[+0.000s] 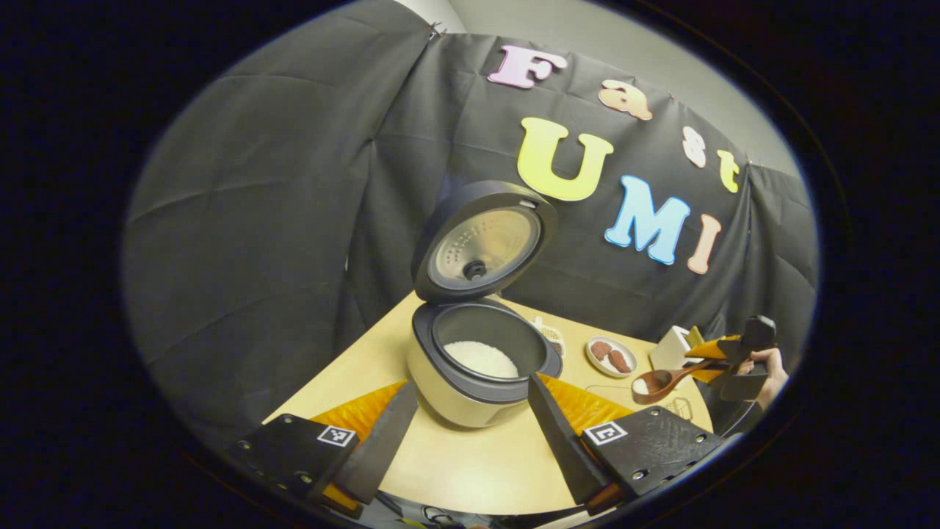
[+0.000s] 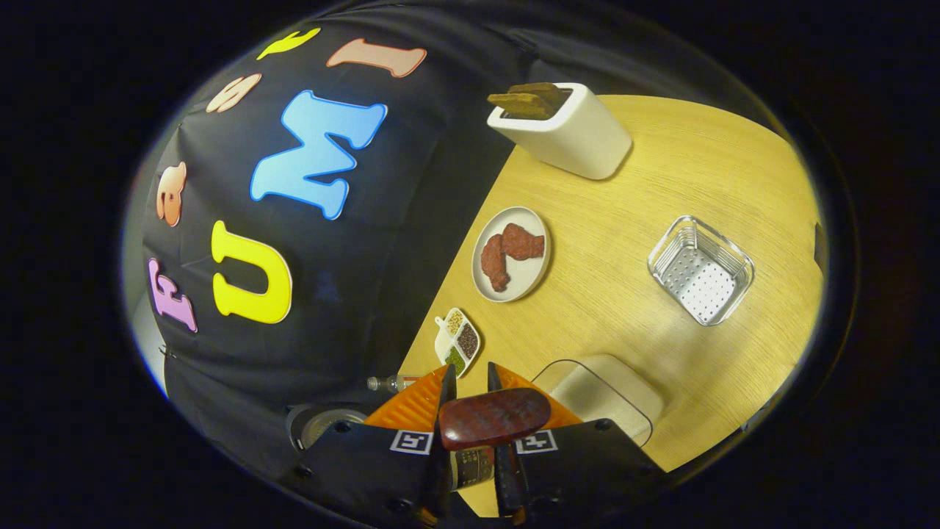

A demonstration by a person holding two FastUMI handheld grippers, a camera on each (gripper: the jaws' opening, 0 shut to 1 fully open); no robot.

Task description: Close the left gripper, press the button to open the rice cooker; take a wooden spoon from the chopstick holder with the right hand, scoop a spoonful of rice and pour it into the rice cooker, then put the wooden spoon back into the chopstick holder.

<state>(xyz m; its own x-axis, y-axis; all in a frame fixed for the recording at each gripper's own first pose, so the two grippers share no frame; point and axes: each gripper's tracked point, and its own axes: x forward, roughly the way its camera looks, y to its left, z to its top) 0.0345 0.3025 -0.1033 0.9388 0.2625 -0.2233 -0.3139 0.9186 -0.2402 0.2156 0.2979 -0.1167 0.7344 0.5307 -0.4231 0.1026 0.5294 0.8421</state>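
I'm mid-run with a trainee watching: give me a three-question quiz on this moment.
1. True or false: the lid of the cream rice cooker with a dark rim stands open.
2. The right gripper is shut on: A) white square chopstick holder B) dark wooden spoon C) clear glass tray
3. What lies on the round white plate?

Key: 1 true. 2 B. 3 Two reddish-brown pieces of food.

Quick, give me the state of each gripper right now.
Left gripper: open, holding nothing, fingers spread in front of the open rice cooker.
Right gripper: closed on the wooden spoon handle.
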